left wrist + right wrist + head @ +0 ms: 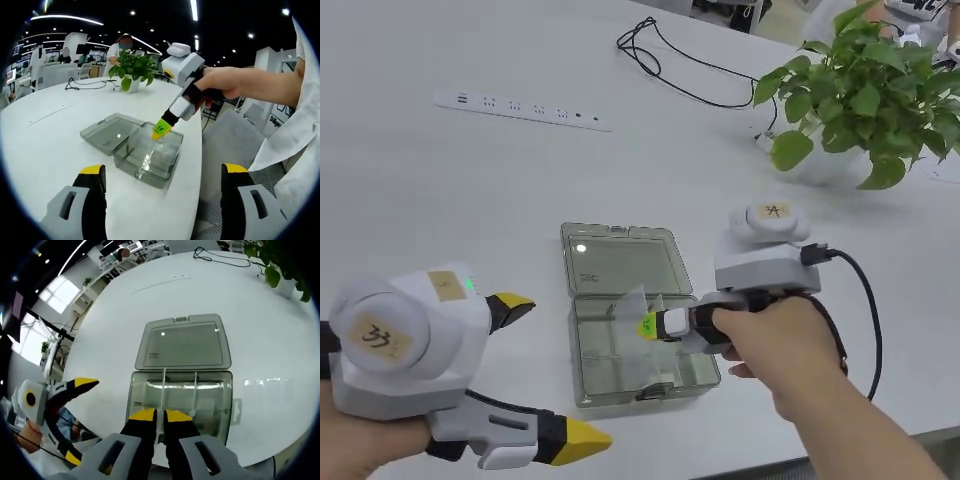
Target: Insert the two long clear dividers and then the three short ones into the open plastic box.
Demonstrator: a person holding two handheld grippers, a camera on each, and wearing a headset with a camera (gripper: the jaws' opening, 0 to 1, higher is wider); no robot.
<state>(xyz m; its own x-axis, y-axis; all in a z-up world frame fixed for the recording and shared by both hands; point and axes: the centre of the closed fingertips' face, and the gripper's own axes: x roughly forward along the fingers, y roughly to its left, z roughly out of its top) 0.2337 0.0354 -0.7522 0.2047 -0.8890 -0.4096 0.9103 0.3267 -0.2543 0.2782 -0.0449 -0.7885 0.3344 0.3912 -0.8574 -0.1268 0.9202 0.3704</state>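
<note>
While the right gripper [650, 326] pinches a clear divider [632, 345] down in the open box [574, 350] at frame centre, the left gripper [548, 370] hangs wide open, lower left, above the bench [440, 200].

Head view looks down; both gripper views share the box [620, 262].

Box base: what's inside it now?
The box holds a clear divider pinched by the right gripper and a second divider beside it. The jaws cover the near edge.
</note>
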